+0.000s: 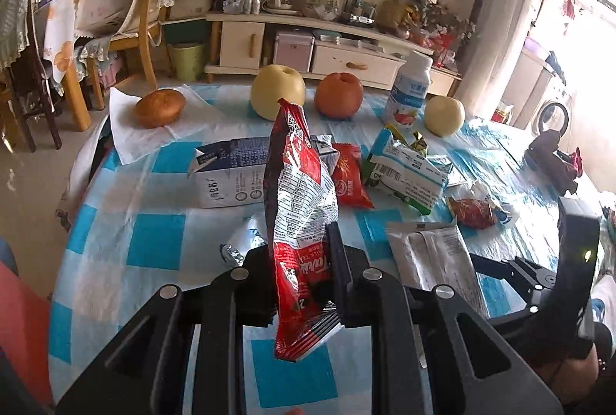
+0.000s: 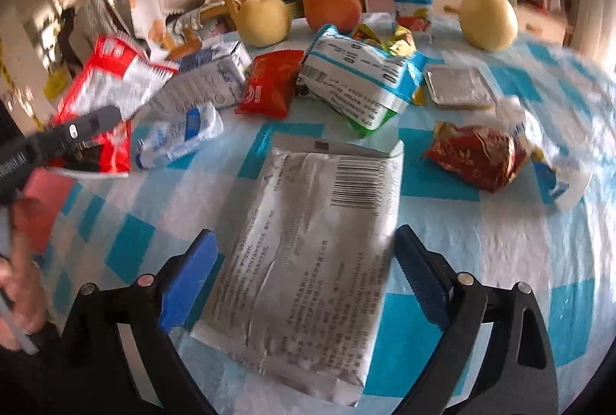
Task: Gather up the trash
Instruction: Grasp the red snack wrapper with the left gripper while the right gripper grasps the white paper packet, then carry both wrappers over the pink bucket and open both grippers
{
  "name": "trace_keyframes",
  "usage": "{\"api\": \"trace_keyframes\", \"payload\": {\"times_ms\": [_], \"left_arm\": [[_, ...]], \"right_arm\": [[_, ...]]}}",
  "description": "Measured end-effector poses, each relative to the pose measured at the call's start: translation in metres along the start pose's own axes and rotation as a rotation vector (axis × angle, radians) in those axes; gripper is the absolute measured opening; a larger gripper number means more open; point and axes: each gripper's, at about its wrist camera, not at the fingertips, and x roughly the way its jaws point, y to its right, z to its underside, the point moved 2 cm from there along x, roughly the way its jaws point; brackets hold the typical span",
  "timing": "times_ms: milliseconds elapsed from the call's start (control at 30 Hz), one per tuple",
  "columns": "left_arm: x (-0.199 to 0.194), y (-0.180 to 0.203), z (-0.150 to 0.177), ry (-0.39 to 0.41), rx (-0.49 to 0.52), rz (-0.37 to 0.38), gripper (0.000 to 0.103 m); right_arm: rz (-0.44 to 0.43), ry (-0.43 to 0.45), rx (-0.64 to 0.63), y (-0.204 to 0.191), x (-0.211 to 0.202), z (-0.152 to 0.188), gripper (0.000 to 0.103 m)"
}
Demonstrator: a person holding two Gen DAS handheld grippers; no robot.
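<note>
The left hand-held gripper (image 1: 298, 276) is clamped on a crumpled red-and-white snack wrapper (image 1: 298, 207), glossy, printed with small text and torn open at its top, held upright above the blue-checked desk (image 1: 154, 245) in front of the white milk carton (image 1: 227, 176). The right hand-held gripper (image 2: 304, 261) stands wide, its blue pads either side of a flat silver-grey barcoded packet (image 2: 308, 245) lying on the desk, nearer than the carton.

**Wrappers around the two grippers**

A snack packet (image 1: 304, 222) stands up between the left gripper (image 1: 298, 257) jaws, above the tabletop (image 1: 154, 241). A flat pouch (image 2: 308, 253) lies between the right gripper (image 2: 304, 272) jaws. Beyond both lie a carton (image 1: 231, 176) and fruit (image 1: 278, 91).
</note>
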Motion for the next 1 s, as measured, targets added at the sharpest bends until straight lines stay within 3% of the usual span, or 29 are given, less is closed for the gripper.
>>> {"api": "trace_keyframes", "payload": {"times_ms": [33,67,167,333,533,833,1000], "left_arm": [[0.000,0.001,0.002,-0.001,0.005,0.000,0.023],[0.001,0.001,0.003,-0.005,0.008,0.000,0.023],[0.000,-0.002,0.004,-0.006,0.001,0.002,0.023],[-0.003,-0.008,0.001,0.007,-0.015,-0.003,0.023],[-0.009,-0.015,-0.002,0.024,-0.031,-0.007,0.024],[-0.026,-0.022,-0.005,0.059,-0.035,-0.019,0.024],[-0.047,-0.019,-0.007,0.101,0.003,-0.077,0.024]], "right_arm": [[0.021,0.011,-0.027,-0.002,0.000,0.001,0.082],[0.028,0.019,-0.037,-0.002,-0.002,0.000,0.061],[0.014,0.021,-0.034,0.004,-0.005,-0.004,0.029],[-0.069,0.032,-0.001,0.009,-0.012,-0.009,0.009],[-0.159,0.088,-0.035,-0.012,-0.035,-0.015,0.008],[-0.132,0.184,-0.090,-0.027,-0.073,-0.033,0.008],[-0.136,0.216,-0.117,-0.039,-0.087,-0.045,0.008]]}}
